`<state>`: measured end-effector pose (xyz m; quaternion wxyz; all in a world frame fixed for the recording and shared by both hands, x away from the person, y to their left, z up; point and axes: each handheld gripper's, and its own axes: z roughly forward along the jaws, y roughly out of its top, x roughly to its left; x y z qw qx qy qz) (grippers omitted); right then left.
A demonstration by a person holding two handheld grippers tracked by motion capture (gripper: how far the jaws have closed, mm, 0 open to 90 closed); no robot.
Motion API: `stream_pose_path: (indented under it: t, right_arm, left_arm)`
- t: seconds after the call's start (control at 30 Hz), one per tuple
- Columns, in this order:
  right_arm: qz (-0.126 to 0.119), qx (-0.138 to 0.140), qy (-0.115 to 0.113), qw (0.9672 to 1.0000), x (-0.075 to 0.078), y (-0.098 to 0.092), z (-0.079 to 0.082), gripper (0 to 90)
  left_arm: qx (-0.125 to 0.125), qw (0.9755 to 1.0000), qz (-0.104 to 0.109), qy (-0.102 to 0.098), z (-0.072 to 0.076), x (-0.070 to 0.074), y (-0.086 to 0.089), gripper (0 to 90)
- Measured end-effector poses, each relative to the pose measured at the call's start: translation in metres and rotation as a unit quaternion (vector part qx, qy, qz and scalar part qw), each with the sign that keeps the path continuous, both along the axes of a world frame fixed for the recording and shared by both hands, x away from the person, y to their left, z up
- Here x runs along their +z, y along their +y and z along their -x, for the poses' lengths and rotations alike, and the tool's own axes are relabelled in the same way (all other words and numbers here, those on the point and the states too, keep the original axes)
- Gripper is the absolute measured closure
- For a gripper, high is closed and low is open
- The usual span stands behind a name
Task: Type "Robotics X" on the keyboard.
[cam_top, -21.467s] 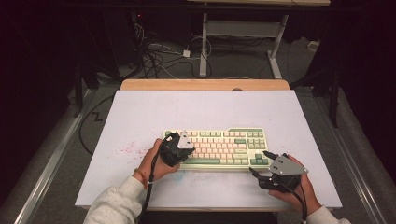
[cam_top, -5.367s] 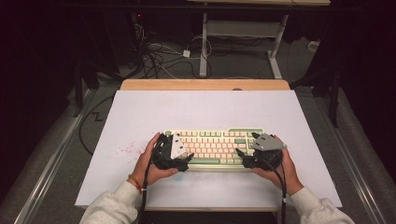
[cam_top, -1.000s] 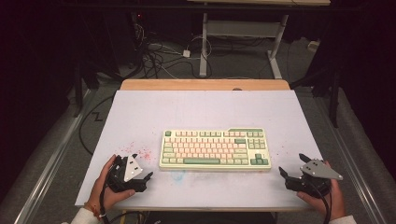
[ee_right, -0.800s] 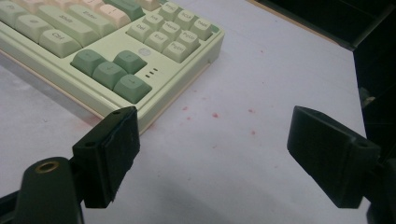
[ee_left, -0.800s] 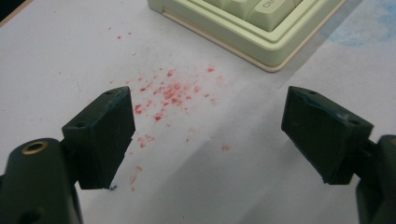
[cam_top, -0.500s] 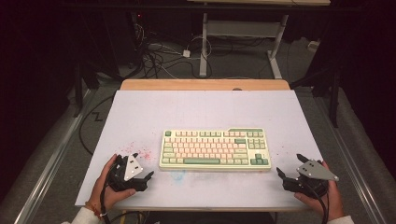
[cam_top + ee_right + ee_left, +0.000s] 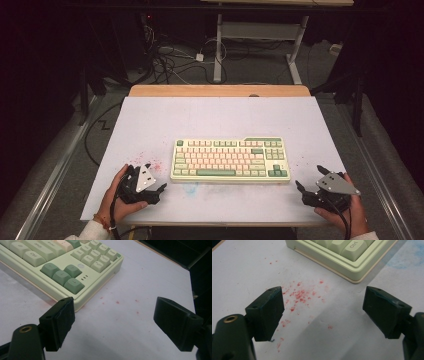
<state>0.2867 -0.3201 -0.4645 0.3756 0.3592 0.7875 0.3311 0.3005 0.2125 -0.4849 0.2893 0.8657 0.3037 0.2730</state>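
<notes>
A pale green keyboard (image 7: 230, 160) with pink and dark green keys lies flat in the middle of the white table sheet (image 7: 220, 120). My left gripper (image 7: 161, 189) rests near the front left, off the keyboard's left end, open and holding nothing. In the left gripper view (image 7: 323, 312) its jaws stand wide apart over red specks, with the keyboard's corner (image 7: 352, 262) beyond. My right gripper (image 7: 309, 179) sits at the front right, open and holding nothing. The right gripper view (image 7: 113, 322) faces the keyboard's arrow-key corner (image 7: 70, 277).
Red specks (image 7: 150, 162) and a faint blue smudge (image 7: 192, 187) mark the sheet. A wooden edge (image 7: 220, 90) runs along the table's back. Cables (image 7: 175, 60) and a desk frame (image 7: 260, 35) are on the floor behind. The front edge is close to both hands.
Both grippers have stayed near the front corners, apart from the keyboard; the right one shifted slightly left and forward. The keyboard has not moved.
</notes>
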Motion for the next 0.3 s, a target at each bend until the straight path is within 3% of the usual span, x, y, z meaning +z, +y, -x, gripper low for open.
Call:
stream_pose_path:
  t: [0.3]
  right_arm:
    - [0.01,0.013,0.0,0.9999,-0.0024,0.0019,-0.0009,18.1]
  left_arm:
    - [0.002,1.0,-0.004,0.004,-0.0019,-0.001,-0.0018,16.2]
